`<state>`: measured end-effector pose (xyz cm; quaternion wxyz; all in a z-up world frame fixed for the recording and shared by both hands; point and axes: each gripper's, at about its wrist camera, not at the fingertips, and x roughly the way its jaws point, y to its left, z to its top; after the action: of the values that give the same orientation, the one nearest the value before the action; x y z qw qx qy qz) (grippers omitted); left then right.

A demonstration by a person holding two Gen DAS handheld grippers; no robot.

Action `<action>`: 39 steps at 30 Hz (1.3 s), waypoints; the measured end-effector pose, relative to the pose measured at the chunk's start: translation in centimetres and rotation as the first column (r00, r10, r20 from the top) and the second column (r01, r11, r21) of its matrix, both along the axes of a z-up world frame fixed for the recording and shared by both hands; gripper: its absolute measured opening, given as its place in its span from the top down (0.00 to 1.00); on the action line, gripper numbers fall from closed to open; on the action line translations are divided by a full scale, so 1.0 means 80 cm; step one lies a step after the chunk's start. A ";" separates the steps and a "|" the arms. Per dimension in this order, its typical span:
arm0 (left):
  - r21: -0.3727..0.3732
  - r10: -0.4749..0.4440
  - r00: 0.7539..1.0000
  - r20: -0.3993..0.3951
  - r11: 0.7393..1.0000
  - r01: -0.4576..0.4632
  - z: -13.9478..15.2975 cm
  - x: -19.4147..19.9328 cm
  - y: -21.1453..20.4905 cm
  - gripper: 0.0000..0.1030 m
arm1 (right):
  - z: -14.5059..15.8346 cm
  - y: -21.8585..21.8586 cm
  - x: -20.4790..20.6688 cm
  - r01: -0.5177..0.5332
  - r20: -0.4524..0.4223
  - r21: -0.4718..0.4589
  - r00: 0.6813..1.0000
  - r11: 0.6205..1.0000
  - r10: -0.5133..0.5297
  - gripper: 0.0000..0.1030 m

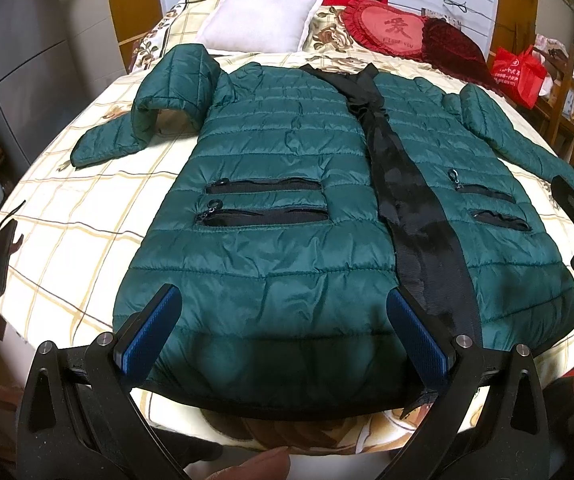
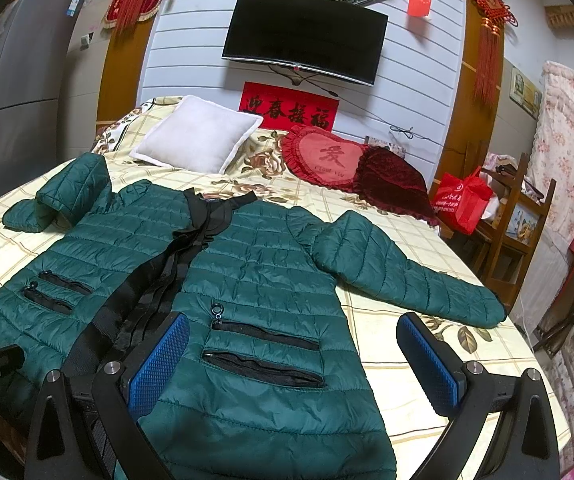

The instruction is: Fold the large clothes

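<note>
A dark green quilted puffer coat (image 1: 279, 184) lies face up and spread flat on the bed, hem toward me, with a black front placket (image 1: 403, 200) down its middle and zip pockets on both sides. Its hood (image 1: 175, 88) lies at the far left and both sleeves lie out to the sides. My left gripper (image 1: 283, 308) is open above the coat's left hem. My right gripper (image 2: 293, 332) is open above the coat's (image 2: 255, 280) right pocket (image 2: 263, 356); the right sleeve (image 2: 403, 276) stretches out beyond its right finger. Neither holds anything.
The bed has a cream checked floral sheet (image 1: 67, 224). A white pillow (image 1: 259, 20), a red heart cushion (image 1: 387, 28) and a dark red cushion (image 1: 455, 44) lie at the head. A red bag (image 2: 463, 196) and wooden shelves (image 2: 523, 216) stand at the right. A television (image 2: 303, 48) hangs on the wall.
</note>
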<state>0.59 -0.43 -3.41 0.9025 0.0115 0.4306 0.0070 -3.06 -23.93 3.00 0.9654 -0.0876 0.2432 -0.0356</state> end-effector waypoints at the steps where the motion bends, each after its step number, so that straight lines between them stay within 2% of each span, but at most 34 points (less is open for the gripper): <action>1: 0.000 0.001 1.000 0.000 1.000 -0.001 0.000 0.000 0.000 0.00 | 0.001 -0.001 0.000 0.000 0.000 -0.002 1.000 1.000 0.000 0.00; 10: -0.003 0.000 1.000 0.016 1.000 0.000 -0.003 -0.001 0.002 0.00 | 0.000 0.000 0.000 0.001 0.000 0.000 1.000 1.000 -0.001 0.00; 14: 0.005 -0.012 0.997 0.079 1.000 0.012 0.002 -0.004 0.001 0.00 | 0.000 0.000 0.000 0.000 0.000 -0.001 1.000 1.000 0.000 0.00; 17: -0.033 -0.043 0.989 0.141 0.998 0.048 0.009 -0.005 0.002 0.00 | 0.000 0.001 0.000 0.002 -0.001 0.001 1.000 1.000 -0.002 0.00; 21: 0.008 -0.078 0.993 0.090 0.997 0.078 0.008 -0.001 -0.007 0.00 | 0.000 0.001 0.000 0.001 -0.001 -0.003 1.000 1.000 -0.001 0.00; 24: -0.025 -0.081 0.994 0.070 0.996 0.083 0.005 -0.001 -0.002 0.00 | -0.001 0.001 0.000 0.001 -0.001 -0.002 1.000 1.000 -0.001 0.00; 27: -0.013 -0.072 0.994 0.082 0.997 0.074 0.005 -0.003 -0.002 0.00 | 0.000 0.001 0.001 0.002 -0.003 0.000 1.000 1.000 -0.002 0.00; 39: -0.052 -0.035 0.997 0.062 0.998 0.038 -0.001 -0.003 0.006 0.00 | -0.001 0.003 0.001 0.001 -0.002 -0.003 1.000 1.000 -0.001 0.00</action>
<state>0.31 0.09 -3.48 0.9151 -0.0049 0.4027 -0.0206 -3.00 -23.70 2.93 0.9650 -0.0892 0.2440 -0.0363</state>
